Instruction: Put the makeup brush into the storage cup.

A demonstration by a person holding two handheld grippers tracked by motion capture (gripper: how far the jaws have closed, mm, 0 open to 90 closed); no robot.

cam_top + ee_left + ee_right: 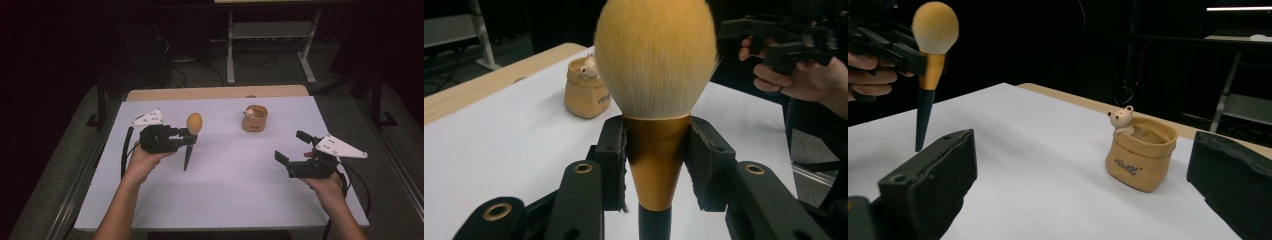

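Left gripper (pixel 186 137) is clamping the makeup brush (pixel 191 135) at its gold ferrule (pixel 655 165); brush is standing upright, bristles up, handle pointing down. Right gripper (pixel 292 149) is holding its jaws apart, empty.

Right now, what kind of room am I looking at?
Probably a lab or workshop set up for recording. A white-topped table stands in a dark room, cables trail on the floor behind it, and a bare metal-framed bench stands farther back.

A white tabletop (pixel 225 190) is lying over a wooden edge (pixel 215 92). Behind it, a grey metal frame (pixel 270 35) is standing on the dark floor (pixel 350 100), with cables (pixel 190 70) trailing beside it.
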